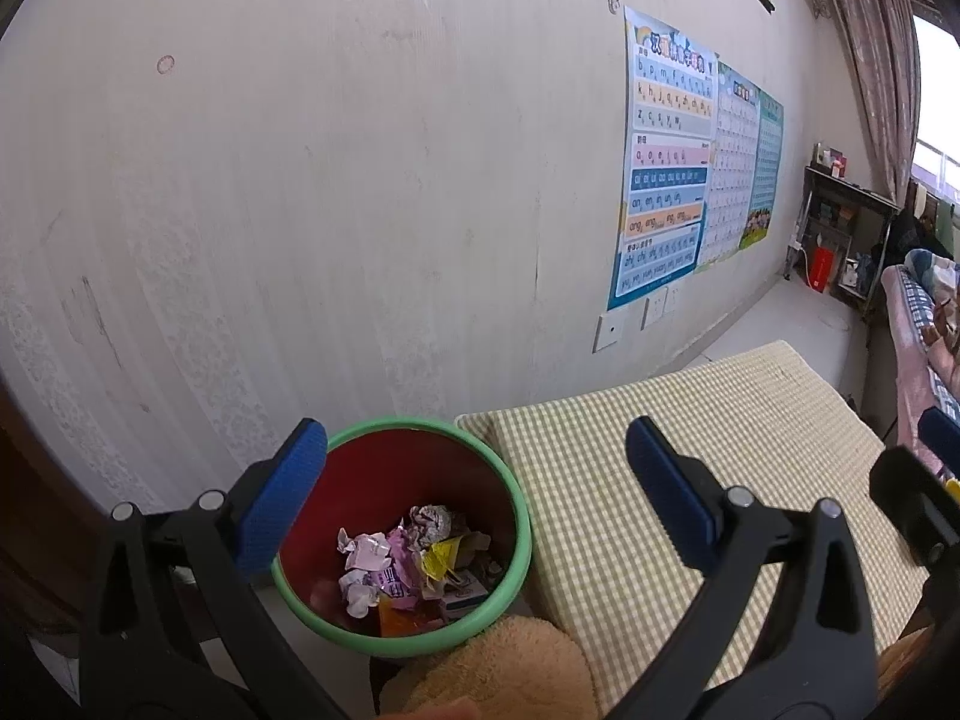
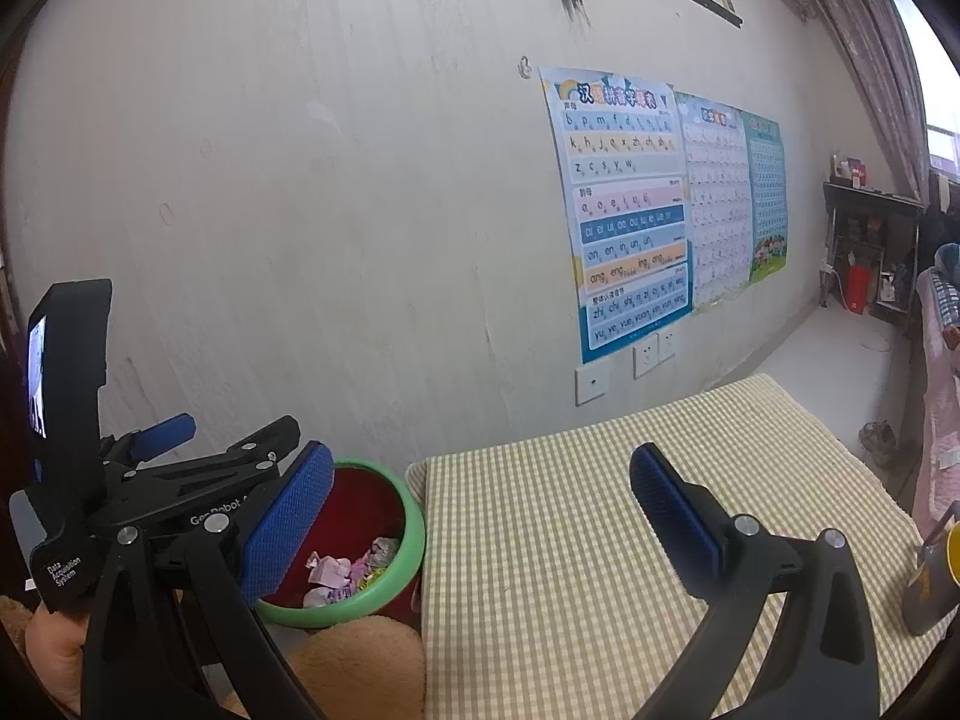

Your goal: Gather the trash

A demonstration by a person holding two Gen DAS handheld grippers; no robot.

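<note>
Both wrist views face the wall, angled down. Left view sits close above the bin (image 1: 402,534); right view, further right, over the checked cloth (image 2: 570,540). Shared: bin, cloth, posters (image 2: 624,210).

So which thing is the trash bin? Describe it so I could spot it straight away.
Start at the pale wall and follow it down to the floor, left of the checked yellow cushion. There stands the trash bin, round and open-topped. Nothing nearby shares its mint-green rim, dark red inside and crumpled wrappers.

Spread left tool (image 1: 477,495) above trash bin (image 1: 521,516)
</note>
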